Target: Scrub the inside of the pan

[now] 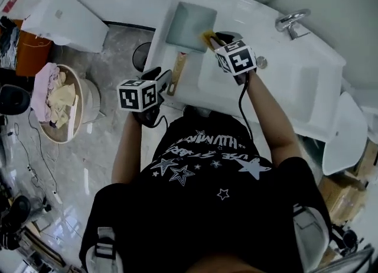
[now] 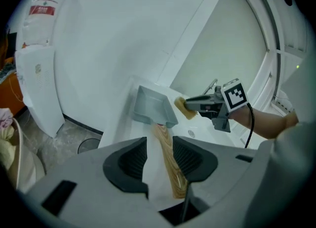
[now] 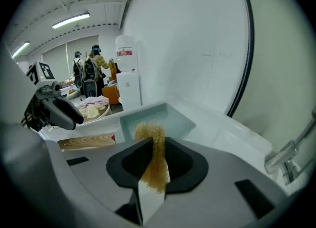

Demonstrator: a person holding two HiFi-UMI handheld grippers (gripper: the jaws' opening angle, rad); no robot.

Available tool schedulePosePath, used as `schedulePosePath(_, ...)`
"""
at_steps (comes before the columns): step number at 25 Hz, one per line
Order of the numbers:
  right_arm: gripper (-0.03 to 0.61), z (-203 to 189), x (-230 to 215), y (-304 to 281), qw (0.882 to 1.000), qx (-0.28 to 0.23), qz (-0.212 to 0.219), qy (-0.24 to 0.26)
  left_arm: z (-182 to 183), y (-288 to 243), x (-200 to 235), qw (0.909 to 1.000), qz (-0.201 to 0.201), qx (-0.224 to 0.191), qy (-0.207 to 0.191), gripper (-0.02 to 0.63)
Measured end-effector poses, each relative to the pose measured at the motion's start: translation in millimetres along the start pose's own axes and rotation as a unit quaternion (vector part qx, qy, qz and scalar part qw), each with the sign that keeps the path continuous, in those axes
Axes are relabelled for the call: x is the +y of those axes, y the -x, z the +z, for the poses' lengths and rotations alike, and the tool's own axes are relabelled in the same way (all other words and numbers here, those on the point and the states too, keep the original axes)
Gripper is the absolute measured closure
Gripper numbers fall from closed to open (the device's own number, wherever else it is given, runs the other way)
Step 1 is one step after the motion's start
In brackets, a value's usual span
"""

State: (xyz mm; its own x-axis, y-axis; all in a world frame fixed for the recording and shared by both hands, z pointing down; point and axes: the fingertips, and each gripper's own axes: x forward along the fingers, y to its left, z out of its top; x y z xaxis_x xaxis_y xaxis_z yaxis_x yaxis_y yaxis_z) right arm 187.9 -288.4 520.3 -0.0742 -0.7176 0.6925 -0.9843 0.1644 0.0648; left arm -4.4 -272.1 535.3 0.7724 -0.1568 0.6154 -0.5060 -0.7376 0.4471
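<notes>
Head view looks down on a grey, square-sided pan [image 1: 190, 25] sitting at the left end of the white desk [image 1: 307, 71], up by the far edge and just left of the sunken basin [image 1: 220, 74]. Its wooden handle [image 1: 177, 72] runs back toward the near edge.

The left claw [image 1: 166, 83] is at the near end of that handle. In the left gripper view its jaws stand apart with the handle lying between them. The wood sits close to the right-hand pad and there is a clear gap on the other side, so nothing is clamped. The right claw [image 1: 215, 40] hovers over the pan's right wall, closed on a yellow sponge [image 1: 208, 38] that sticks out past its pads.

From where I stand the pan looks stiff and fairly light, with thin walls and a flat floor. The desk under it is glossy, so I'd expect the pan to skate or swing round as soon as the sponge pushes on it. The handle is the sensible place to hold it: bare wood should grip better than the smooth grey sides. A hold further up toward the pan would probably resist twisting better than one at the very tip.

The sponge looks coarse and soft. Its free end should squash into the corners, but it is pinched narrowly and might pull loose under a hard scrub.
</notes>
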Motion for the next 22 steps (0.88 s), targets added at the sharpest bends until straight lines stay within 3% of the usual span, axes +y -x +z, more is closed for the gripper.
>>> schedulePosePath(4, 0.499, -27, -18, 22, 0.998, -0.009, -0.011, -0.055, 25, -6, -15, 0.9982, -0.002, -0.033, -0.051, 0.446)
schedulePosePath(10, 0.499, -54, -32, 57, 0.995, -0.019, -0.025, -0.096, 35, -8, -54, 0.996, -0.015, -0.042, -0.077, 0.448)
schedulePosePath(18, 0.499, -111, -27, 118, 0.994, -0.022, -0.011, -0.102, 10, 0, -111, 0.9934, 0.003, -0.052, -0.102, 0.448)
schedulePosePath(22, 0.499, -138, -28, 150, 0.994, -0.03, -0.008, -0.106, -9, 7, -139, 0.9933, 0.021, -0.064, -0.094, 0.448)
